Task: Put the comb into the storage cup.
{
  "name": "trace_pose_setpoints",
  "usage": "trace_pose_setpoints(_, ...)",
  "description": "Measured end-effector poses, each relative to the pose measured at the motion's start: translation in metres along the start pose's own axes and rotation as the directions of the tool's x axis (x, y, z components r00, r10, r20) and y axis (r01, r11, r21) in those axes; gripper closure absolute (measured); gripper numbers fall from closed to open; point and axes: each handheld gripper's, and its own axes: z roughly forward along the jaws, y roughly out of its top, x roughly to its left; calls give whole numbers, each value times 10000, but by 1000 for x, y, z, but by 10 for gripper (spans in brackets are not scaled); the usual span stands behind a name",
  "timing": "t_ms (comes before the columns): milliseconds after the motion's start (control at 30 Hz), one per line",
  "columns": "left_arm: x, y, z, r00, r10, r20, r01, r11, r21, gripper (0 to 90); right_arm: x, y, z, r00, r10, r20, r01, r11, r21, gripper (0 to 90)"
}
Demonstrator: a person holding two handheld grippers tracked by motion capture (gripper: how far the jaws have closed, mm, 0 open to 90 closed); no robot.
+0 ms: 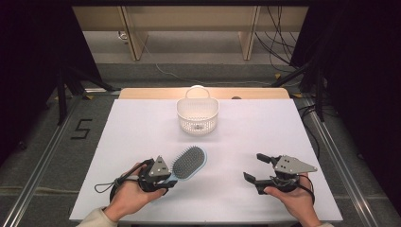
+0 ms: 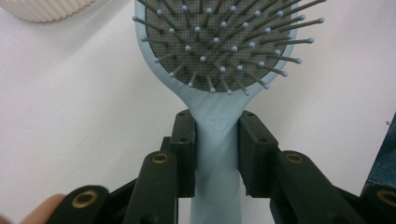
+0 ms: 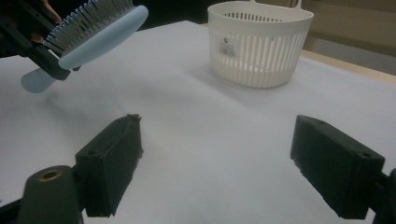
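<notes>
Light-blue hairbrush point(image 2: 219, 70): handle clamped between the pads of the left tongs point(image 2: 217, 140), bristles up, head lifted off the white surface point(image 1: 142, 127) and pointing toward the white slotted basket point(image 1: 197, 116). In the right gripper view the brush point(image 3: 100, 30) hangs clear above the sheet. Basket stands at the far middle, well apart. Right tongs point(image 1: 257, 166) near the right edge, jaws apart, nothing between them.
</notes>
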Motion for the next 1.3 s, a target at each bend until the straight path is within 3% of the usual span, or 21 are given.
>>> trace_pose_setpoints(700,5,1,-4,9994,-340,-110,333,9979,-555,699,0,0,0,10000,48,-42,-48,10000,-30,173)
trace_pose_setpoints(867,6,1,-5,9979,-643,-75,636,9951,-759,699,0,0,0,10000,86,-45,-86,10000,-4,172)
trace_pose_setpoints(1300,10,2,-9,9961,-834,-302,788,9882,-1312,699,0,0,0,9999,126,-36,-126,9999,-19,172)
